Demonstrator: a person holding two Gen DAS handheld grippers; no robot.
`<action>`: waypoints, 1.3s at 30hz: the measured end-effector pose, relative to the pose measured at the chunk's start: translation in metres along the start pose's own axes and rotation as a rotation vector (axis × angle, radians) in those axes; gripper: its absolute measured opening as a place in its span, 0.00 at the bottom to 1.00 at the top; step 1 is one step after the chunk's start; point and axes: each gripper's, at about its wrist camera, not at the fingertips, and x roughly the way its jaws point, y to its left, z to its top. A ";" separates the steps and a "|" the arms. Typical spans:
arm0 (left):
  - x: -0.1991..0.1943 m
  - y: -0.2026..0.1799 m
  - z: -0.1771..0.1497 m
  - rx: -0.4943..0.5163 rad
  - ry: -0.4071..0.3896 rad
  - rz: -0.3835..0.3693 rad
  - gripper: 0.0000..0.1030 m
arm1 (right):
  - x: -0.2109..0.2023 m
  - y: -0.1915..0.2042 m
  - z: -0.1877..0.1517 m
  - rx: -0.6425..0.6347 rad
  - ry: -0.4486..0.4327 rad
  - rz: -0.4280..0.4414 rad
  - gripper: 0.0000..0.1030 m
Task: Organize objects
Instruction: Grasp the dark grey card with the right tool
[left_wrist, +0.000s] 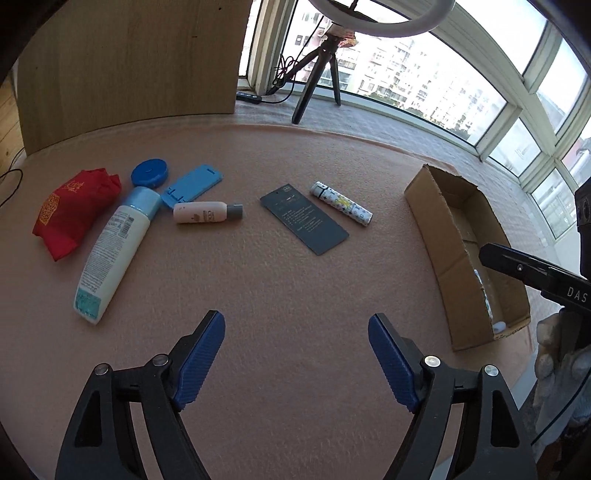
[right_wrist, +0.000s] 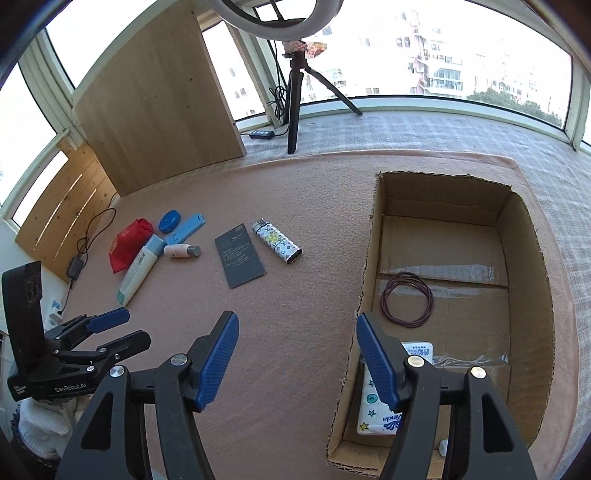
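Both my tongs are spread and empty: left gripper (left_wrist: 297, 354) low in frame over bare pink felt, right gripper (right_wrist: 297, 356) straddling the open brown cardboard box's (right_wrist: 369, 258) near-left wall. I'd approach the patterned white lighter (right_wrist: 277, 241), mid-frame, across its narrow width.

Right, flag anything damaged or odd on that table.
The box has ragged, torn top edges, as if its flaps were ripped off. Both bottles lie on their sides rather than upright, though nothing has spilled. Otherwise nothing stands out.
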 end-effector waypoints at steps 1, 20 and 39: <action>-0.002 0.008 -0.005 -0.008 0.005 0.012 0.81 | 0.007 0.006 0.002 -0.011 0.014 0.011 0.61; -0.027 0.117 -0.054 -0.205 0.029 0.085 0.84 | 0.126 0.066 0.048 -0.110 0.243 0.075 0.61; -0.032 0.143 -0.065 -0.266 0.029 0.090 0.84 | 0.175 0.089 0.073 -0.208 0.274 -0.073 0.61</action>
